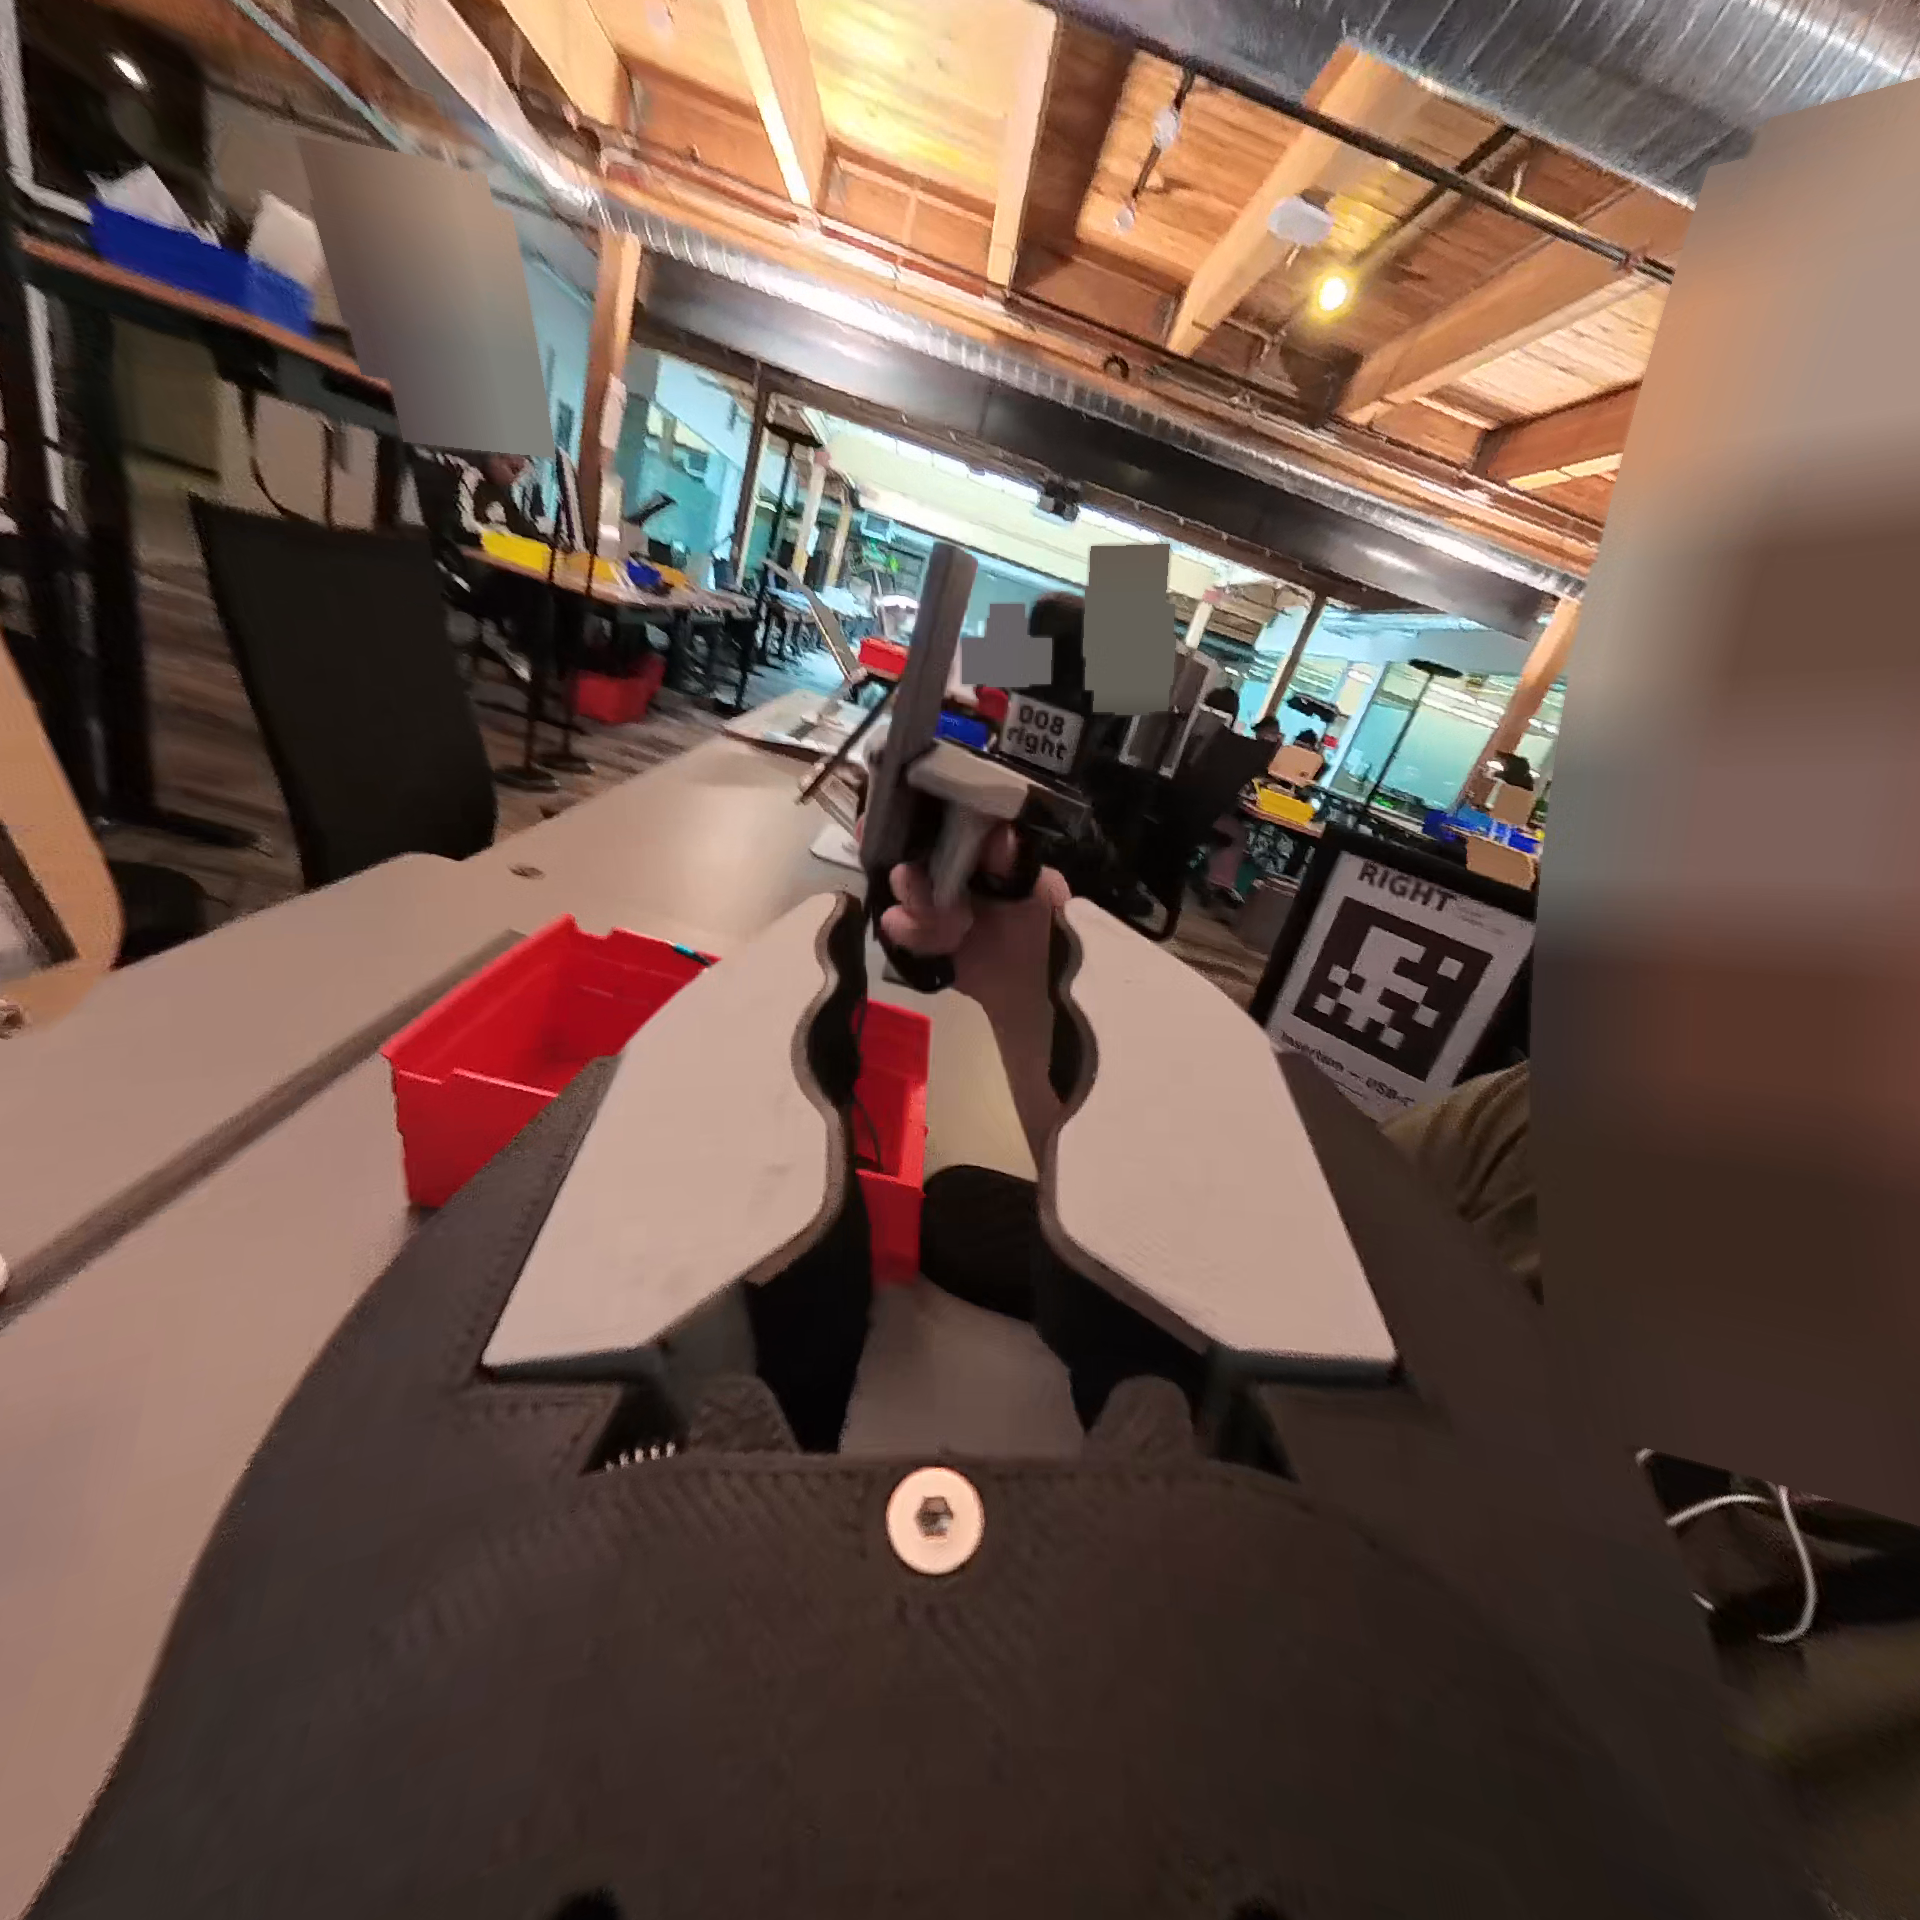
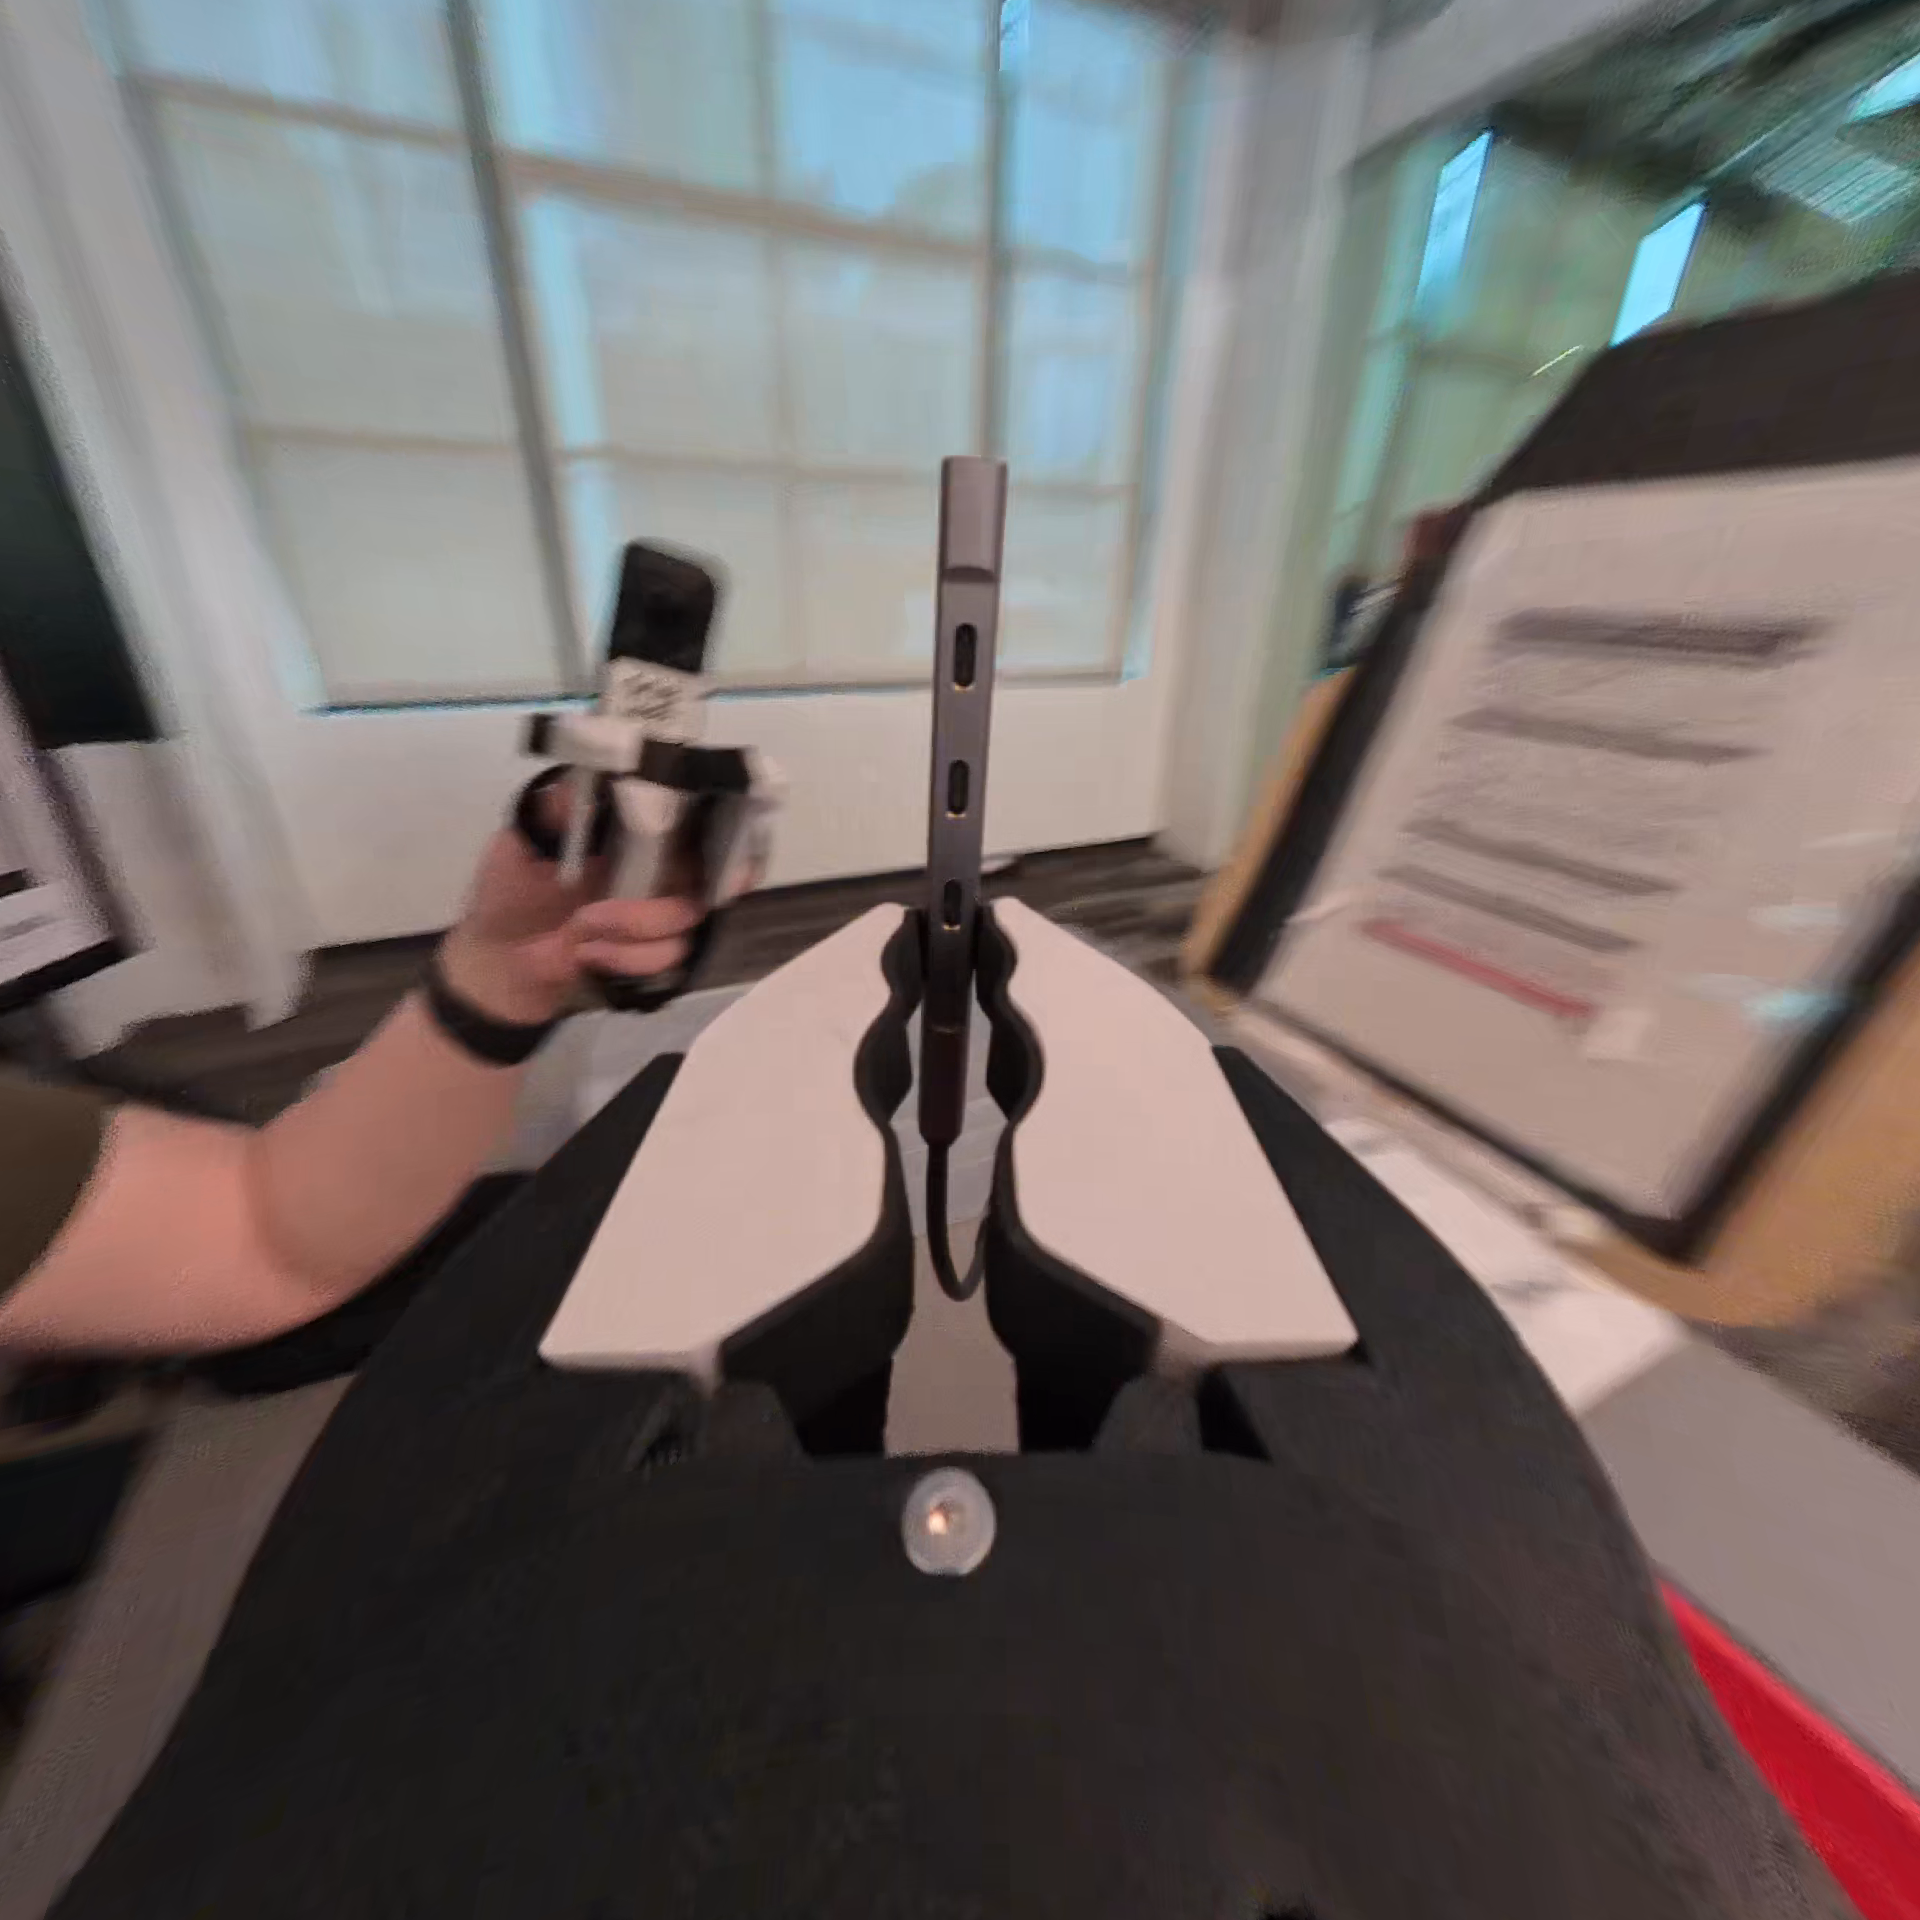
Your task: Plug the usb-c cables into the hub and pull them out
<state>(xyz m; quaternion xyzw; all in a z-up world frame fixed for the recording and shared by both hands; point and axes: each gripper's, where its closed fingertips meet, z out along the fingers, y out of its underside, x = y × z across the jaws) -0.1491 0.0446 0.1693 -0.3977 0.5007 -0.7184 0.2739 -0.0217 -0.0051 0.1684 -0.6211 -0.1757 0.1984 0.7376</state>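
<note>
**Right wrist view: hub clamped upright**

Right gripper (image 2: 948, 925) has its fingers closed on the lower end of the grey hub (image 2: 968, 727). Hub stands upright, narrow edge facing the camera, three slot ports visible along it, none occupied. Its black cable (image 2: 951, 1236) loops down between the fingers. Left gripper (image 2: 644, 800) is off to the left, held up in a hand (image 2: 561, 945) with a black wristband, well apart from the hub; too blurred to read its jaws. Framed board (image 2: 1621, 831) leans at right. Windows behind.
</note>
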